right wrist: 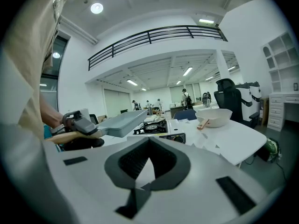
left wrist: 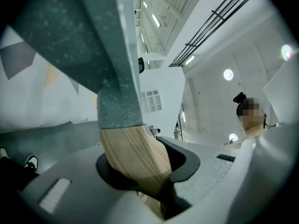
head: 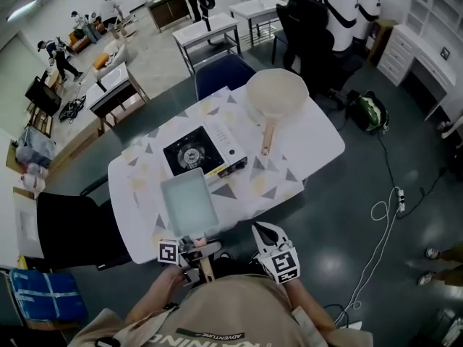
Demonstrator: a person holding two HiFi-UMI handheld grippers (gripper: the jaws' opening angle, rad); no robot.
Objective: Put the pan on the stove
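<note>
On white table (head: 318, 143), stove (head: 195, 152) mid-frame; grey pan (head: 188, 202) just below it, wooden handle (left wrist: 135, 157) clamped in left claw (head: 204, 256). Right claw (head: 264, 231) closed, empty, beside.

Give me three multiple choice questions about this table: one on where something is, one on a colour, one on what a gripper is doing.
1. Where is the round cream pan?
A. On the table, to the right of the stove and beyond it
B. On the stove's burner
C. On the floor

2. What colour is the rectangular pan?
A. Red
B. Black
C. Grey-blue

3. What is the left hand-held gripper doing?
A. Open, holding nothing
B. Shut on the rectangular pan's wooden handle
C. Shut on a stove knob

Answers:
1. A: the head view shows it resting on the tabletop, clear of the burner.
2. C: its body looks grey-blue in every view.
3. B: the left gripper view shows the handle clamped between the jaws.
</note>
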